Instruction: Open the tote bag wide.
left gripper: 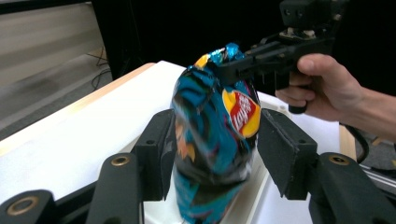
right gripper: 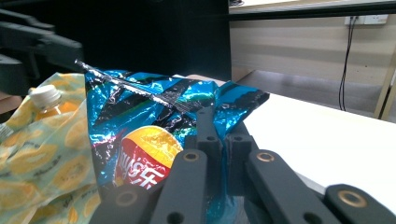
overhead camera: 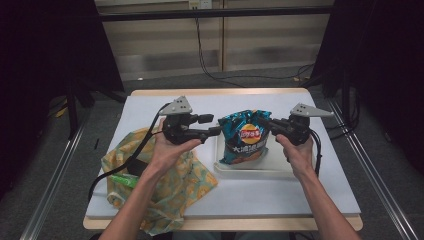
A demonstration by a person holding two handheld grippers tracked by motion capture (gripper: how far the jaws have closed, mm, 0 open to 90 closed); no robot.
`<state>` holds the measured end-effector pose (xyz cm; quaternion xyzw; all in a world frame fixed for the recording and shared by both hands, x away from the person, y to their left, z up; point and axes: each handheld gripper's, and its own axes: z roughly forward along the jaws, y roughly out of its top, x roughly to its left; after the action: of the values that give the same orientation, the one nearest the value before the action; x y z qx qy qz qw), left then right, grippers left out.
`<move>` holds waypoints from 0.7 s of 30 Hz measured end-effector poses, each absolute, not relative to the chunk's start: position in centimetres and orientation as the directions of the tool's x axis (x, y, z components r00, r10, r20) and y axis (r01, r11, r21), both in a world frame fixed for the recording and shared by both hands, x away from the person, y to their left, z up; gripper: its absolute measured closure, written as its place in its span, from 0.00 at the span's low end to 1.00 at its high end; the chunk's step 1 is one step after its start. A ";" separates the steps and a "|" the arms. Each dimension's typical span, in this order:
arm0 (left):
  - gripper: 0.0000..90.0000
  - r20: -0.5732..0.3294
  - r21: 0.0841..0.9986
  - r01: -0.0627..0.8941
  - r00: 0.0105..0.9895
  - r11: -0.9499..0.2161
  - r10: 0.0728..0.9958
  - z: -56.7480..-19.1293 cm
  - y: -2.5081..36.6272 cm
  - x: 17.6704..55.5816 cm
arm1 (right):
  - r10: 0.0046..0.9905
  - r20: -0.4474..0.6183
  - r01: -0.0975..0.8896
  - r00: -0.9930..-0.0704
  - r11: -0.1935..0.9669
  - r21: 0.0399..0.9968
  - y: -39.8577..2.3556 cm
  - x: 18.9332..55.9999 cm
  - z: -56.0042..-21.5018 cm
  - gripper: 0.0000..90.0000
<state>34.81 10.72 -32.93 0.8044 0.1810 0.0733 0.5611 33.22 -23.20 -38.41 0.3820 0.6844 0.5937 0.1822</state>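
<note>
**One chip bag, two grippers, one tray**

I count one blue chip bag [overhead camera: 244, 136], standing upright in one white tray [overhead camera: 250, 171] just right of the middle of the high view. There is one yellow patterned cloth bag [overhead camera: 165, 186] at the lower left of the table [overhead camera: 310, 187], with one green bottle [overhead camera: 123, 180] lying on it; in the right gripper view I also see one bottle with a white cap [right gripper: 45, 99] at the left edge, poking out of that cloth.

My right gripper [overhead camera: 262, 121] comes in from the right of the high view, and its jaws are pressed together on the bag's upper right corner, pinching the crinkled foil. In the right gripper view that foil is caught between the two black jaws at centre frame.

My left gripper [overhead camera: 216, 125] sits to the left of the bag. Its jaws stand spread on either side of the bag's body in the left gripper view, with a gap on the right side; on the left side I cannot tell whether the pad touches.

For room: the bare table surface is widest at the lower right and along the far edge at the top of the high view. The cloth bag hangs over the near left edge. The tray's near rim lies well back from the table's front edge
</note>
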 end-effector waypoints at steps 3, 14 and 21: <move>0.47 -0.099 0.936 0.220 0.914 -0.275 0.394 -33.2 12.4 34.9 | 0.755 0.224 0.312 -0.617 -0.027 0.950 -23.4 33.7 -38.6 0.98; 0.27 -0.067 0.944 0.198 0.898 -0.265 0.434 -32.6 15.5 33.6 | 0.796 0.245 0.320 -0.554 -0.069 0.945 -23.0 35.7 -38.7 0.98; 0.25 -0.088 0.956 0.209 0.874 -0.206 0.479 -32.7 18.6 33.6 | 0.835 0.240 0.329 -0.494 -0.075 0.941 -22.6 37.4 -38.9 0.98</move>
<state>33.61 18.61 -32.66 0.7681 0.2238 0.1144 0.5890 37.38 -22.64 -38.93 0.4524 0.6436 0.5771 0.2193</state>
